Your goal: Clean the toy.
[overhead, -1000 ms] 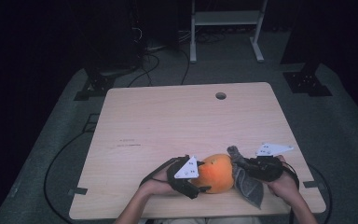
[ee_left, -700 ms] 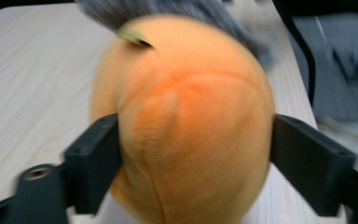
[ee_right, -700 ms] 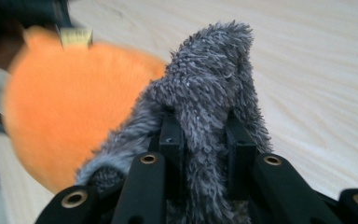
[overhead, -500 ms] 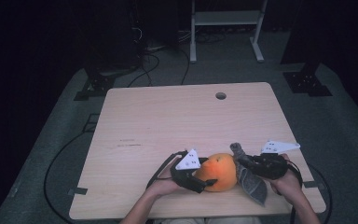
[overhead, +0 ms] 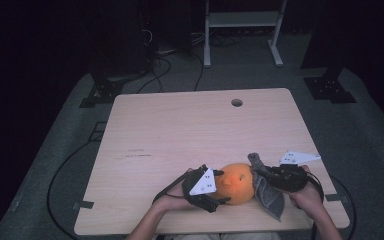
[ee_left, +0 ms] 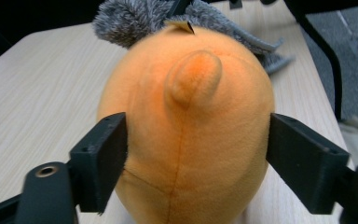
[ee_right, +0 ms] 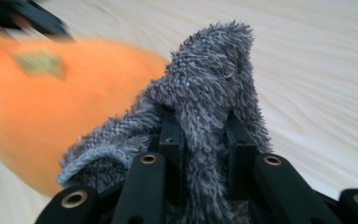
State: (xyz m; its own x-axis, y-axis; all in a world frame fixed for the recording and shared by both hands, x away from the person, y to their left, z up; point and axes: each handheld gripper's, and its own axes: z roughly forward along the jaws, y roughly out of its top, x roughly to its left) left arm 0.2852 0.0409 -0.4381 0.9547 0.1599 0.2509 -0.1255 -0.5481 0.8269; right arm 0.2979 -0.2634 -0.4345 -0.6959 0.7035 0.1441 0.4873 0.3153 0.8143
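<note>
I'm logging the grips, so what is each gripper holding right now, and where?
Right gripper: shut on the grey fuzzy cloth, pinching a fold. Left gripper: jaws straddle the orange plush toy's sides.

High view overlooks table (overhead: 180, 130); gripper views close-up (share orange plush (ee_left: 186, 130)).

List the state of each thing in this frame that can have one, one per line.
Orange plush toy: lying on the table, between the left gripper's jaws, both pads against its sides.
Grey fuzzy cloth: pinched in the right gripper, its free end draped by the toy.
Left gripper: closed on the toy; its jaws have just been reopening.
Right gripper: shut on the cloth.
Table: bare wood, one round hole.
</note>
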